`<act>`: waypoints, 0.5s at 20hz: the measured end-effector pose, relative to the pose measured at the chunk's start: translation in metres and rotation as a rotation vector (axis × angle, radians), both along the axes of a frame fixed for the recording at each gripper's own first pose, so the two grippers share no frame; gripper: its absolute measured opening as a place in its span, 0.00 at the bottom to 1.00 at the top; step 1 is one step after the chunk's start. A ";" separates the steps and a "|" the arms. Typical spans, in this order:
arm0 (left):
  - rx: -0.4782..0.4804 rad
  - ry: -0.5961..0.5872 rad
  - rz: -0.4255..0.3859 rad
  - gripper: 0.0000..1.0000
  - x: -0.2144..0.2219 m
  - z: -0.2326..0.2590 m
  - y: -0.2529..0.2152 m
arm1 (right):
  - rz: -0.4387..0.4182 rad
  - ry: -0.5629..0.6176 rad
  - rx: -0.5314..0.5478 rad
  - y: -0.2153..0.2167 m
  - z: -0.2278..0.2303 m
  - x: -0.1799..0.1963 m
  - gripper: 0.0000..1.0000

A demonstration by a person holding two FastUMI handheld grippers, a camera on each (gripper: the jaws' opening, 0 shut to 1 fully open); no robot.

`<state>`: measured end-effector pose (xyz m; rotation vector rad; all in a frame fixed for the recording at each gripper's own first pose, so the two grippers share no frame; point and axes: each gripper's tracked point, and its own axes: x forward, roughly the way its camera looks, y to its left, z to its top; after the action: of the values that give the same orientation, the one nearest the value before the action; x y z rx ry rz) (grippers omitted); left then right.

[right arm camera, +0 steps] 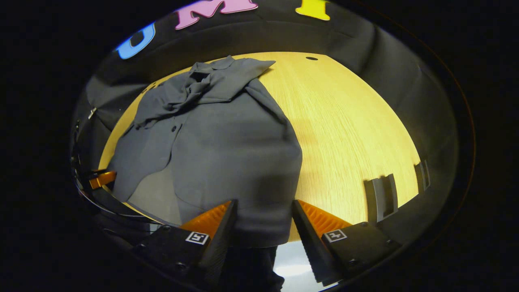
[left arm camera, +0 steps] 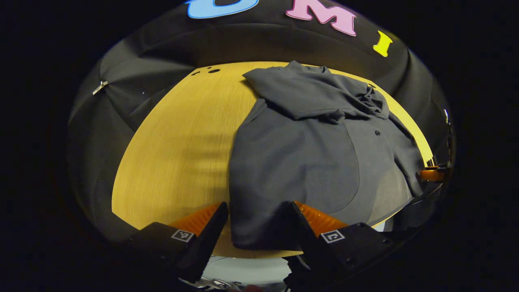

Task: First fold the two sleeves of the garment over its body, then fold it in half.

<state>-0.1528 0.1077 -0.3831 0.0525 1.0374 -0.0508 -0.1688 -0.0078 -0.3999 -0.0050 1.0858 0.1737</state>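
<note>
1. I see the garment, a dark grey buttoned shirt, lying flat on the bench with its sleeves already folded across the upper body near the collar.
2. Its hem reaches the near bench edge, hanging slightly over it.
3. My left tool has its jaws spread wide, one on each side of the hem's left corner; I cannot tell whether either finger touches the cloth.
4. My right tool is likewise spread apart, straddling the hem's right corner.
5. The bench is light yellowish wood, with a small dark hole near its far edge.
6. Black cloth walls surround the bench.
</note>
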 end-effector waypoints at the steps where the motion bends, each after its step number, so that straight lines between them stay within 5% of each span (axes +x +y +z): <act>1: -0.001 -0.007 -0.002 0.98 0.002 0.001 -0.001 | 0.010 -0.008 -0.016 0.000 0.002 0.002 0.84; 4: 0.000 -0.004 -0.035 0.99 0.001 -0.001 -0.009 | 0.008 0.005 -0.022 0.002 -0.002 0.000 0.86; 6: -0.009 -0.018 -0.115 0.71 0.005 -0.002 -0.027 | -0.025 -0.016 0.009 0.013 0.001 0.007 0.81; 9: 0.018 -0.017 -0.131 0.14 0.013 -0.001 -0.038 | 0.062 -0.028 0.047 0.031 -0.005 0.006 0.12; 10: 0.010 -0.014 -0.116 0.10 0.014 0.000 -0.037 | 0.075 -0.026 0.054 0.033 -0.007 0.008 0.07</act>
<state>-0.1389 0.0710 -0.3830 0.1221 1.0201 -0.1504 -0.1612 0.0248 -0.4065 0.0006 1.0555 0.2702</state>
